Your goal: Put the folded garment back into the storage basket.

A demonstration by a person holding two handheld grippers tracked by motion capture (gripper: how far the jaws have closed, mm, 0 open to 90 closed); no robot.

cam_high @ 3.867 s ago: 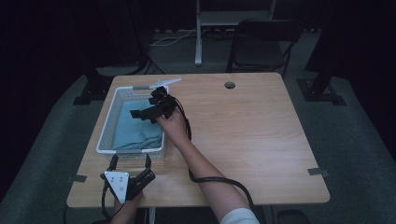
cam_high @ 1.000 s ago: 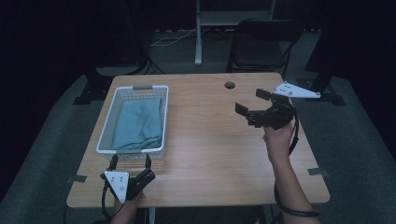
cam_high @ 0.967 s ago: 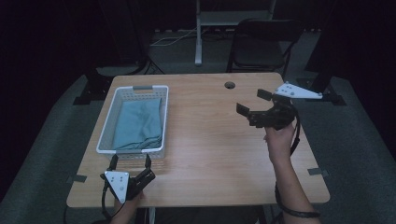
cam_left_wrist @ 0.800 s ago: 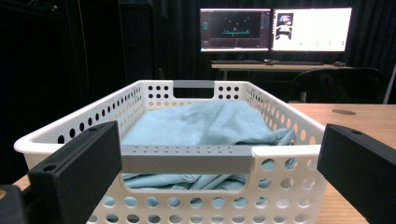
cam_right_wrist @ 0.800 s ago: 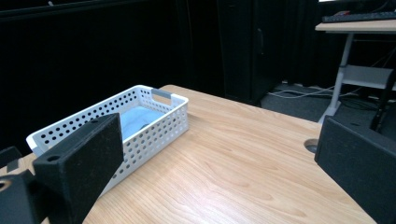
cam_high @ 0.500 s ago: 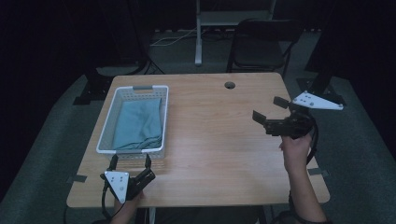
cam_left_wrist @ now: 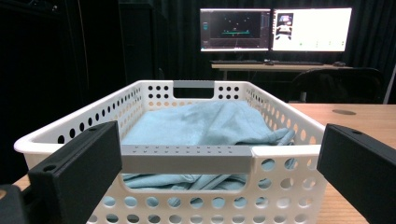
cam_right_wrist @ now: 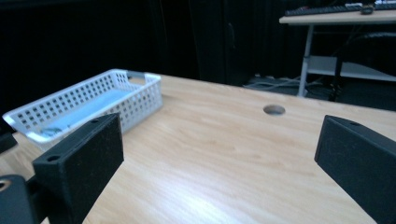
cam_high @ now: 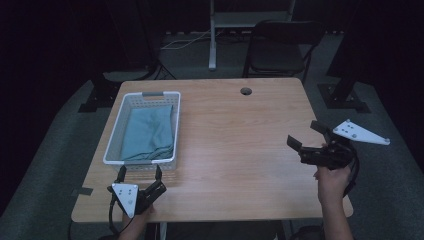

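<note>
1. The right gripper (cam_high: 310, 135) has pulled well away from the white basket (cam_high: 114, 145). A few seconds back it was over the basket at the left of the high view; now it hangs at the lower right of that frame, near the table's right edge, held up by the person's right hand (cam_high: 331, 179).

2. Its jaws stand spread apart with nothing between them. The right gripper view confirms this: two black jaws wide at the bottom corners, bare wooden table (cam_right_wrist: 224, 158) between, and the basket (cam_right_wrist: 88, 105) far off at the left of that frame.

3. The light blue cloth (cam_high: 149, 134) lies bunched inside the basket, in the left half of the high view. In the left gripper view it fills the middle of the frame, heaped (cam_left_wrist: 205, 123) below the rim, no part visibly hanging over.

4. The left gripper (cam_high: 139, 181) has not shifted: it sits at the lower left of the high view, just in front of the basket's near wall, jaws released and pointed at the near handle (cam_left_wrist: 187, 158).

5. My reading: the cloth is delivered and let go, so the placing looks finished, and the right arm is simply retreating.
</note>
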